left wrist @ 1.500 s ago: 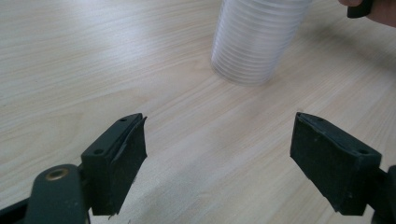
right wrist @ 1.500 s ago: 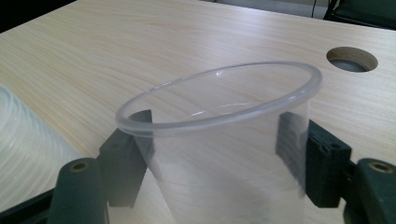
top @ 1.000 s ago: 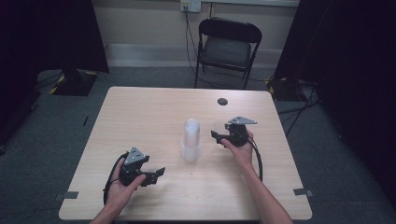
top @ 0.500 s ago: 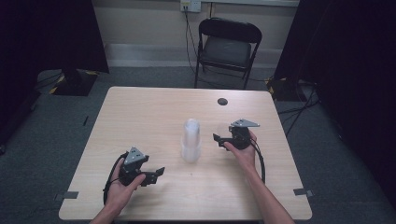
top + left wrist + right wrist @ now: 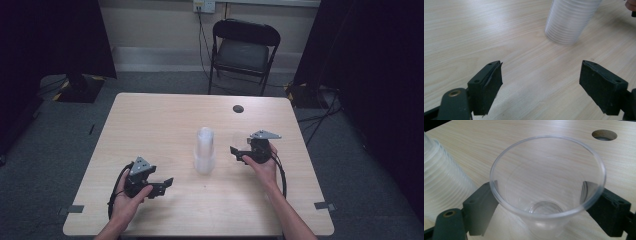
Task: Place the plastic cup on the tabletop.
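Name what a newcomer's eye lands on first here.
The stack of clear cups stands mid-table. Right of it, a single clear cup sits upright between the right gripper's jaws, which have just been opening. The left gripper rests open near the front edge, holding nothing.

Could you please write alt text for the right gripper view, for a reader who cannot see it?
A single clear plastic cup stands upright on a pale wooden table, between the two black jaws of the right gripper, which have just been opening. A stack of clear cups rises at the left edge, and a round hole shows in the table's far right corner.
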Demonstrator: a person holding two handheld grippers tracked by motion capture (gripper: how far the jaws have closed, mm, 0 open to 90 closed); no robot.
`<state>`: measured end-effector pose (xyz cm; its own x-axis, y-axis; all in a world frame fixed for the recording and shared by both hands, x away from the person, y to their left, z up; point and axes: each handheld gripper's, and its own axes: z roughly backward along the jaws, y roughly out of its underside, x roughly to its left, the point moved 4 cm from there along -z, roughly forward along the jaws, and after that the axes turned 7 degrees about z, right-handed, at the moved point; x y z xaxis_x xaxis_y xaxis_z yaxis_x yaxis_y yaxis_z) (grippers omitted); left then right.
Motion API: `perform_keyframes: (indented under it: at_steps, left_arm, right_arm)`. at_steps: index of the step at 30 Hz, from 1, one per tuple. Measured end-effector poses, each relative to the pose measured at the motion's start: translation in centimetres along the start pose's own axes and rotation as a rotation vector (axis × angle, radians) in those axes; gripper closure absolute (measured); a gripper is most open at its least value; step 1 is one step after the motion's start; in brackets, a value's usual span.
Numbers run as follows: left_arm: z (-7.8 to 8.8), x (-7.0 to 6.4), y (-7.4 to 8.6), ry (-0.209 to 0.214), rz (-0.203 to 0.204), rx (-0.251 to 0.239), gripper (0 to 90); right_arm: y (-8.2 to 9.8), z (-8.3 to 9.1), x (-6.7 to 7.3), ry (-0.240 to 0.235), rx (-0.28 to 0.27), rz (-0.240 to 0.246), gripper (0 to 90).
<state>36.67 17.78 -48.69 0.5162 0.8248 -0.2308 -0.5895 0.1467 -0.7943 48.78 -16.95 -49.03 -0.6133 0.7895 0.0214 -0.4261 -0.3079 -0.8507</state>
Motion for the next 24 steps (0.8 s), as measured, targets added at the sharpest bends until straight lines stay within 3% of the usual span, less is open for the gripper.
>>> perform_keyframes:
  at_steps: [24]
  left_arm:
    - [1.2, 1.5, 0.0, -0.035, 0.034, -0.033, 18.6]
  right_arm:
    - [1.5, 4.1, 0.1, -0.001, 0.038, 0.007, 15.6]
